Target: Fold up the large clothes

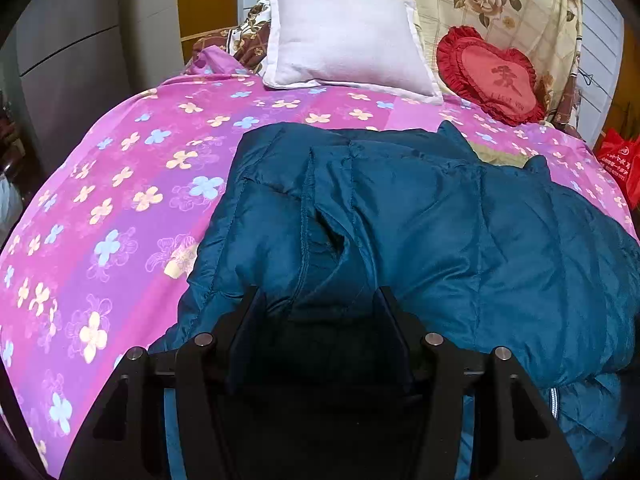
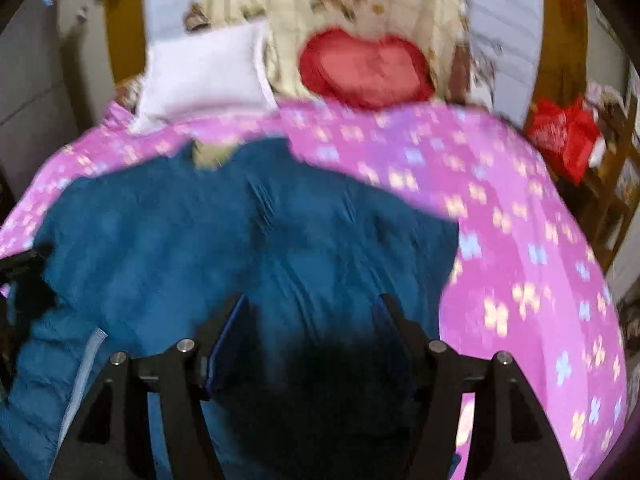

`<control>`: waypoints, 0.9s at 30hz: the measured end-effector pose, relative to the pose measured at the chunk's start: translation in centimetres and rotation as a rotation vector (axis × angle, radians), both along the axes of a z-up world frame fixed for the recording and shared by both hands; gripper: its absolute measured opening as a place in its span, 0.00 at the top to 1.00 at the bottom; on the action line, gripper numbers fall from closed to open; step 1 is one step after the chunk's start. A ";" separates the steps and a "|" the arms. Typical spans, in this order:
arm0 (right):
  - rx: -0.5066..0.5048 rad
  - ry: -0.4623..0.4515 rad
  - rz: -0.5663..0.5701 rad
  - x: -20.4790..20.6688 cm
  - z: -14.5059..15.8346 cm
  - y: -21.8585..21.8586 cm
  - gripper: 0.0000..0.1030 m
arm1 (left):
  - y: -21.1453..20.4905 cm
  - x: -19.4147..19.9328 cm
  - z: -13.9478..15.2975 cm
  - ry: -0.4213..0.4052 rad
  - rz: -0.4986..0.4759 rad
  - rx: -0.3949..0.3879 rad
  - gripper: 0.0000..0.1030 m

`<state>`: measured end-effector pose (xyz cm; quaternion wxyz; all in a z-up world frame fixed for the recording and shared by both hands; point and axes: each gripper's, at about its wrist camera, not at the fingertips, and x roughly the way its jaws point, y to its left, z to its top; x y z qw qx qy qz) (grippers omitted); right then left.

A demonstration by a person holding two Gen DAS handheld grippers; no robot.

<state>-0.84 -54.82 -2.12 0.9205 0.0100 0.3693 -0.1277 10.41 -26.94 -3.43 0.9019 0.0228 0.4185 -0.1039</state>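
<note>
Teal padded jacket [image 1: 420,220] spread on the bed, partly folded.
Jacket lies on the pink floral cover [image 1: 120,208], below the white pillow [image 1: 344,40]; panels lapped inward, bundle loose, final folds likely left. Left gripper [image 1: 320,304] jaws apart over jacket fabric, nothing pinched; right gripper [image 2: 312,308] likewise wide, view blurred.

The teal-blue quilted puffer jacket of shiny fabric [image 1: 420,216] lies spread flat on the bed, its bulk towards the near edge and its far end reaching towards the pillows. Stitched seams divide it into padded panels. A front flap is folded over down the middle, leaving a dark opening beside a zip-like edge. A pale lining shows at the collar at the far end [image 2: 210,158]. A light striped trim runs along the near hem [image 2: 82,376].
</note>
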 end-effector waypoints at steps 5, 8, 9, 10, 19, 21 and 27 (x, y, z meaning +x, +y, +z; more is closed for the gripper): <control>-0.025 0.041 -0.003 0.6 -2.2 -0.4 0.34 | -0.1 -0.3 -0.1 -0.011 0.001 0.015 0.63; -0.026 0.049 0.001 -0.7 -1.0 0.2 0.34 | -0.1 -0.3 -0.2 -0.015 0.002 0.015 0.63; -0.027 0.037 0.003 -1.1 -0.7 0.2 0.34 | -0.1 -0.4 -0.2 -0.019 0.004 0.016 0.63; -0.030 0.026 0.004 -1.6 -0.4 0.2 0.34 | -0.1 -0.4 -0.2 -0.021 0.004 0.018 0.63; -0.020 0.076 -0.041 -1.1 -1.9 -0.9 0.32 | 0.3 -1.3 0.5 -0.013 0.015 0.022 0.62; -0.004 0.059 -0.048 -1.9 -1.2 -0.6 0.30 | 0.7 -1.9 0.9 -0.016 0.019 0.012 0.62; 0.094 0.001 -0.047 -4.1 0.2 0.1 0.20 | 1.4 -4.1 2.4 -0.049 0.004 0.035 0.62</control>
